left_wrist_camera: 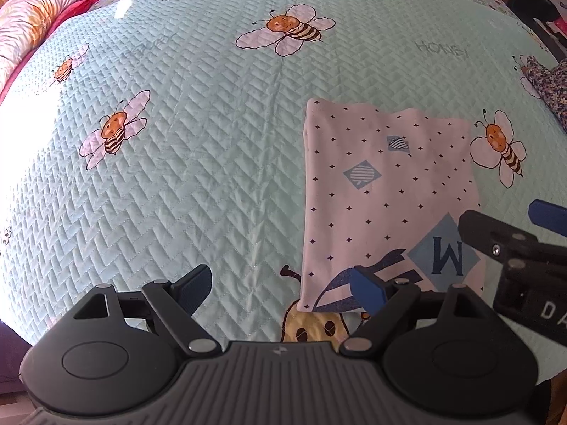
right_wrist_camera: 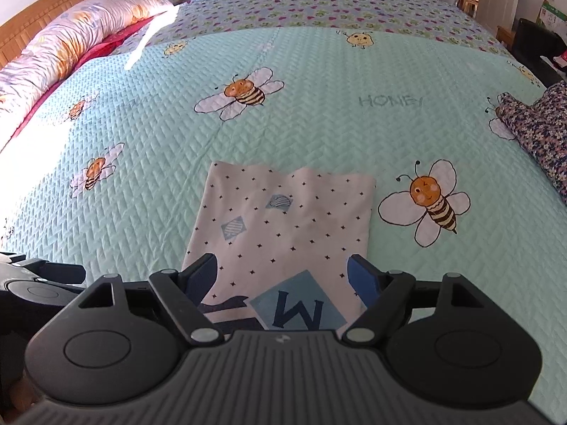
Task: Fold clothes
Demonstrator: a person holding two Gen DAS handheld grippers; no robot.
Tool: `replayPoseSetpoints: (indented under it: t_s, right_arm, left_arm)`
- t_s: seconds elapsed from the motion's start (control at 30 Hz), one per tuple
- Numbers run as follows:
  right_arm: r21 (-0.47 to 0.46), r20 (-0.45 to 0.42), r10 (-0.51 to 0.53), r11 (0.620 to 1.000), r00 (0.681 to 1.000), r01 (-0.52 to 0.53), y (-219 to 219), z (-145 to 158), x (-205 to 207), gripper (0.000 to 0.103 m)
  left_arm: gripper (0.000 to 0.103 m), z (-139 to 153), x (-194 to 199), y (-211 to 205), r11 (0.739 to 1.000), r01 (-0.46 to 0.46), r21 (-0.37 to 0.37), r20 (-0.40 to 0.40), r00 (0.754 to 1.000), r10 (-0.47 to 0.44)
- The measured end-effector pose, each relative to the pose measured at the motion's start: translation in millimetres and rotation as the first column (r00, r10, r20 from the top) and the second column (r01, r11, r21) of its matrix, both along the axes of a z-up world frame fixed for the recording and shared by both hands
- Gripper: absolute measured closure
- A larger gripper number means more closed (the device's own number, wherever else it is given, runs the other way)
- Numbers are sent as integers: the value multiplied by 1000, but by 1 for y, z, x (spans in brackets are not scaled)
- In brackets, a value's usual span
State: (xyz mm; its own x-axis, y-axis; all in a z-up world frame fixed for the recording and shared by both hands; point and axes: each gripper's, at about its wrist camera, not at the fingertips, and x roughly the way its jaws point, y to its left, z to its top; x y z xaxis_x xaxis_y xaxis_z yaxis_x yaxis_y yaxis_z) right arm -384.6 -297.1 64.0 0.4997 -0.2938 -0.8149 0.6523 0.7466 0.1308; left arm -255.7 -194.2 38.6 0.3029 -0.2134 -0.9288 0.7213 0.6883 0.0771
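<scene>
In the left wrist view, the left gripper [left_wrist_camera: 283, 292] was held with its jaws wide and nothing pinched, one blue pad over the lower left corner of the folded garment [left_wrist_camera: 386, 191], which lay in the right half of the frame on the bee-print quilt [left_wrist_camera: 198, 163]. The right gripper [left_wrist_camera: 503, 233] was seen at the right edge. A further fold, if intended, would best be made by pinching both near corners evenly and keeping the edges aligned.

In the right wrist view, the right gripper [right_wrist_camera: 283, 276] stood wide, empty, straddling the garment's near edge at lower centre. The cloth was pale pink, dotted, flat, with a blue "M" diamond.
</scene>
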Motion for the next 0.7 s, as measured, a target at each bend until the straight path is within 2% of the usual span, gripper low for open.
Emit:
replayPoseSetpoints:
  t_s: [0.23,0.3,0.37,0.4,0.47,0.5,0.53,0.6,0.63,0.7]
  right_arm:
    - [-5,-4,-3,1000,1000,3,8,-1,2,22]
    - [-26,25,-14,1000,1000,15,9,2,-1,22]
    - [-68,95,-25,997,995,32,10,7,-8,22]
    - [-108,149,-28,993,989,44,13,11,-13,22]
    - [-166,237,-9,985,971,50,15,10,-23,20]
    - [-153,257,3,988,966,37,13,5,-27,19]
    - [-101,260,-12,994,966,40,8,-2,-31,19]
    - [20,255,-58,998,965,55,-2,-17,-39,19]
    - [63,305,-60,997,950,42,-1,-23,-49,19]
    - [133,418,-70,991,906,16,4,-33,-71,19]
  left_arm:
    - [15,0,0,2,1000,-5,-6,5,1000,5]
    - [15,2,-1,3,1000,-6,-21,22,1000,7]
    - [15,7,-5,4,999,-1,-46,81,997,4]
    - [15,11,-9,6,998,6,-70,140,990,4]
    - [15,22,-19,10,991,28,-128,277,961,9]
    - [15,28,-24,17,982,37,-186,341,940,29]
    - [14,34,-29,27,965,48,-259,400,915,62]
    - [7,40,-37,53,903,92,-419,442,890,114]
    - [1,40,-39,65,867,114,-485,434,892,126]
    - [0,34,-35,81,809,116,-576,360,925,123]
